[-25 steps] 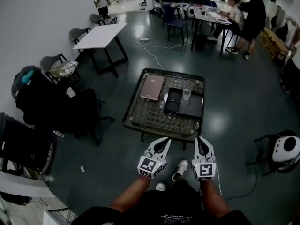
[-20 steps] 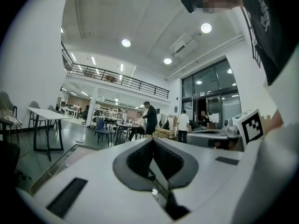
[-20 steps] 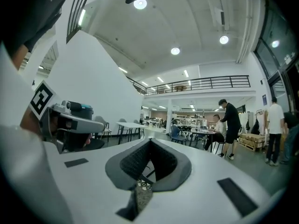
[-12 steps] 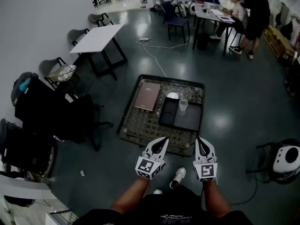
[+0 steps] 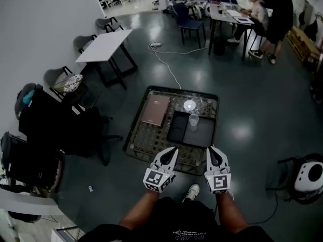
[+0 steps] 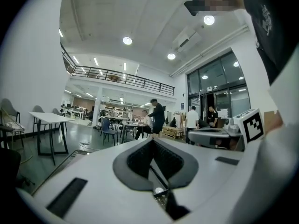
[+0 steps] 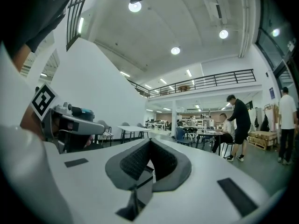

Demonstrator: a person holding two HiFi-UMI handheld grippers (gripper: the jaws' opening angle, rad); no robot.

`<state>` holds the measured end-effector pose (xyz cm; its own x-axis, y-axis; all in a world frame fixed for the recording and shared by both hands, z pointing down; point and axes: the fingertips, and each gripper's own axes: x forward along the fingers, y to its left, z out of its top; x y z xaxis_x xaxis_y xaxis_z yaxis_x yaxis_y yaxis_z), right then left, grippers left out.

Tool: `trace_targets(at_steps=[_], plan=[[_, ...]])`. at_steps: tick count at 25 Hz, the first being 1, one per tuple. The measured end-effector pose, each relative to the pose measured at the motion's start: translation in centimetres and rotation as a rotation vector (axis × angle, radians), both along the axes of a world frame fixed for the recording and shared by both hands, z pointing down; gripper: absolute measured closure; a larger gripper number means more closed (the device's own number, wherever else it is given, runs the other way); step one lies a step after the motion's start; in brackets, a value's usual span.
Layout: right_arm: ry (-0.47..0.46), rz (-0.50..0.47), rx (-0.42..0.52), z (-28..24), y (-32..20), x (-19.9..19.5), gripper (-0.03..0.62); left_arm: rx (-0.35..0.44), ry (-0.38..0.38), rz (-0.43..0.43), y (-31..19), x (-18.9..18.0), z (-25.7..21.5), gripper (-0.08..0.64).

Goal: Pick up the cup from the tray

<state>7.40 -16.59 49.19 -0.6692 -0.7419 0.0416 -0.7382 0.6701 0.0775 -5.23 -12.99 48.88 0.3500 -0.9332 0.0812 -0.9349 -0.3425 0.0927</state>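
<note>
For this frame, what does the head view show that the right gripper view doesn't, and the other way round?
Head view only: the cup standing in the dark tray on the low table, and a pink notebook beside the tray.
Right gripper view only: the right tool seen end-on, jaws closed with nothing between them, plus ceiling lights and a balcony railing.
Both: the left tool, the white table and the people at the far desk.

Head view dim and underexposed, soft glare patches on the glossy dark grey floor (image 5: 237, 132); both gripper views brighter under round white ceiling lights (image 6: 127, 40), heavy fisheye bend, black vignetted corners, close-up white left hand-held gripper (image 6: 152, 141) out of focus.
</note>
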Motion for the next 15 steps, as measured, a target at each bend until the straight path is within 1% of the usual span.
trace_targets(at_steps=[4,6,8,11,15], plan=[[-0.002,-0.012,-0.017,-0.2,-0.9,-0.7,0.584,0.011,-0.006,-0.003,-1.5,-0.1,-0.6,0.552],[-0.002,-0.017,-0.023,0.3,-1.4,-1.1,0.584,0.017,-0.043,0.008,-2.2,0.0,-0.5,0.552],[0.008,-0.015,-0.008,0.4,-2.0,-1.7,0.584,0.026,-0.077,0.029,-3.0,0.1,-0.2,0.553],[0.03,-0.018,0.01,0.7,-3.3,-3.2,0.584,0.037,-0.071,0.039,-4.4,-0.9,0.1,0.552],[0.039,-0.007,0.003,1.2,-5.6,-5.0,0.584,0.032,-0.058,0.05,-6.6,-2.8,0.3,0.553]])
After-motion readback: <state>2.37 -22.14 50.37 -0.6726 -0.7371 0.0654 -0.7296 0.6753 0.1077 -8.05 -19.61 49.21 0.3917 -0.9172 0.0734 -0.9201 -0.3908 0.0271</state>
